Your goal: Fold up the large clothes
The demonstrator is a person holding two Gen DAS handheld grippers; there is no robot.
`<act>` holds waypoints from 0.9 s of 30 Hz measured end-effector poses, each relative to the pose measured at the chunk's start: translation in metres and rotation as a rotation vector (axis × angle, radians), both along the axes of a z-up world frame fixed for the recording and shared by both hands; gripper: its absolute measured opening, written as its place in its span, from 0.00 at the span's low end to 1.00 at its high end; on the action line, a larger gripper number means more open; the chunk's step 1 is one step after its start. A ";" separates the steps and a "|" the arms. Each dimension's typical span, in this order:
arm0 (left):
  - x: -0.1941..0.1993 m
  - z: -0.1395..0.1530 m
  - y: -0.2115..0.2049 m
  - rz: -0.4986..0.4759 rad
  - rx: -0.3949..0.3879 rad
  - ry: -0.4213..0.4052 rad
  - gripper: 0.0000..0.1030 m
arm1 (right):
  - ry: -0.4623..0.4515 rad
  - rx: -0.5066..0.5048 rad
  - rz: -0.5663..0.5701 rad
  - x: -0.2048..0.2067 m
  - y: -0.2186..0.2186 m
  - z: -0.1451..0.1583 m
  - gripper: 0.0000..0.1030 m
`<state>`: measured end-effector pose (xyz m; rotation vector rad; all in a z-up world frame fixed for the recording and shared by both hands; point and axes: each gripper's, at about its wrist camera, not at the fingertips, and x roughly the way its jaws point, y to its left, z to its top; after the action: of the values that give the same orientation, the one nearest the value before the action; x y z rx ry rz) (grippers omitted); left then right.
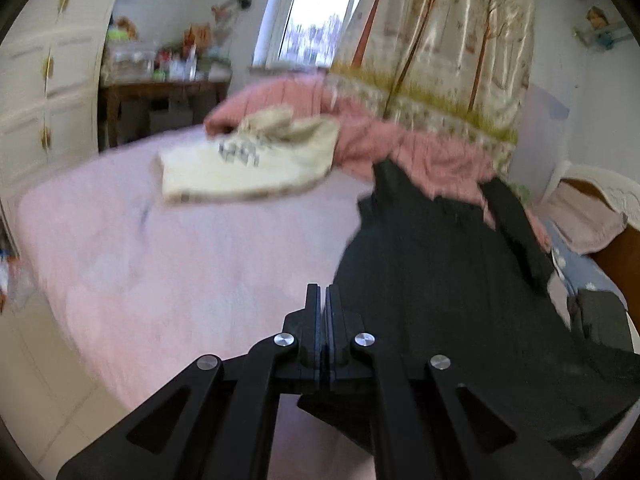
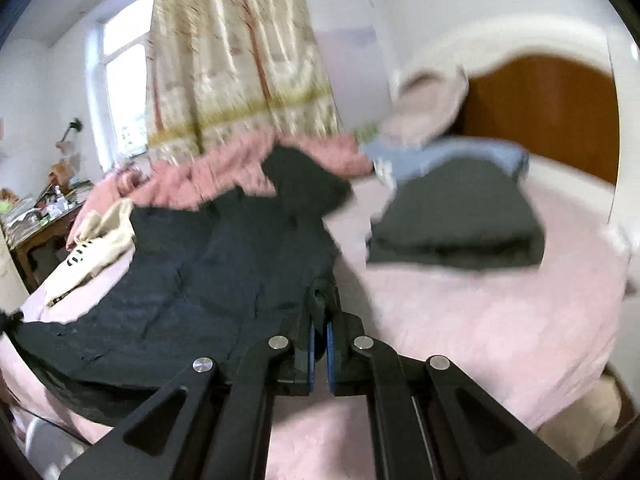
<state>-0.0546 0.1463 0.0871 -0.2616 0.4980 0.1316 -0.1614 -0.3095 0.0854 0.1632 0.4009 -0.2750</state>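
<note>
A large black garment [image 1: 440, 280] lies spread on the pink bed [image 1: 180, 260], its near edge lifted off the sheet. My left gripper [image 1: 324, 292] is shut, and the cloth's edge runs under its fingers. In the right wrist view the same black garment [image 2: 192, 264] stretches to a bunched corner at the frame's left edge. My right gripper [image 2: 323, 288] is shut on a fold of it, with black cloth showing between the blue pads.
A cream garment [image 1: 240, 176] and a rumpled pink blanket [image 1: 400, 140] lie at the bed's far side under a patterned curtain [image 1: 440, 40]. A folded dark garment [image 2: 460, 228] sits near the wooden headboard [image 2: 540, 112]. A white cabinet [image 1: 52, 72] and cluttered table [image 1: 160, 92] stand left.
</note>
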 end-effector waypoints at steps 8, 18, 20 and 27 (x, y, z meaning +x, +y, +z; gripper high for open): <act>0.168 -0.046 -0.003 0.109 0.165 0.262 0.00 | 0.223 -0.066 -0.095 0.181 -0.022 -0.012 0.04; 0.164 -0.094 0.022 0.170 0.095 0.190 0.02 | 0.341 0.005 -0.087 0.217 -0.044 -0.091 0.16; 0.153 -0.083 0.021 0.165 0.116 0.125 0.08 | 0.294 -0.017 -0.118 0.209 -0.046 -0.089 0.55; 0.098 -0.045 -0.044 -0.118 0.219 -0.077 0.53 | 0.086 -0.066 -0.101 0.170 -0.035 -0.059 0.85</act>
<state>0.0437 0.1019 0.0423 -0.0228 0.4174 0.0598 0.0083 -0.3448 0.0264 0.1070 0.4688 -0.3951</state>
